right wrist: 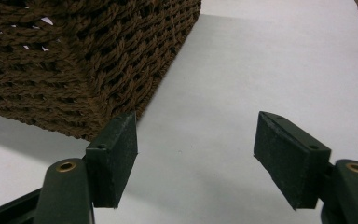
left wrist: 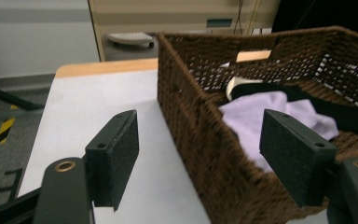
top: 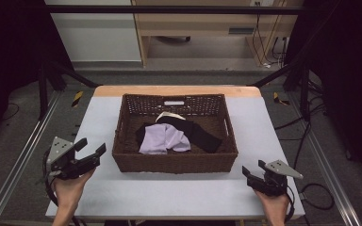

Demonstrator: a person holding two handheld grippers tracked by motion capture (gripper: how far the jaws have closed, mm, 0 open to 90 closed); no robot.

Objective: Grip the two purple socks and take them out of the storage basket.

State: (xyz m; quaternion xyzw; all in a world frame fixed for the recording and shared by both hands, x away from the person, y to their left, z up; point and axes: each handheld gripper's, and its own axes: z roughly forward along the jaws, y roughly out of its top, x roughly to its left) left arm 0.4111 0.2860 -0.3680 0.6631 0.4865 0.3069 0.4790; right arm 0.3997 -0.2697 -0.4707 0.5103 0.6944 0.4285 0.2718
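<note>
You are at the reach-in step: both your left gripper [top: 92, 152] and right gripper [top: 253, 170] stand open and empty beside the wicker basket [top: 174, 162] near the table's front edge, so next bring the left one over the rim onto the lilac cloth [top: 162, 139].

Each black gripper [top: 90, 149] bears a grey three-cornered plate and brass-ringed screws.

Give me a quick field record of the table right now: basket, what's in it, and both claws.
basket: brown wicker basket, mid-table
contents: lilac cloth on top of black cloth; a cream piece behind them
left claw: open, empty, by the basket's near left corner, aimed at it
right claw: open, empty, low over the table by the near right corner
contact: neither claw touches basket or cloth
</note>
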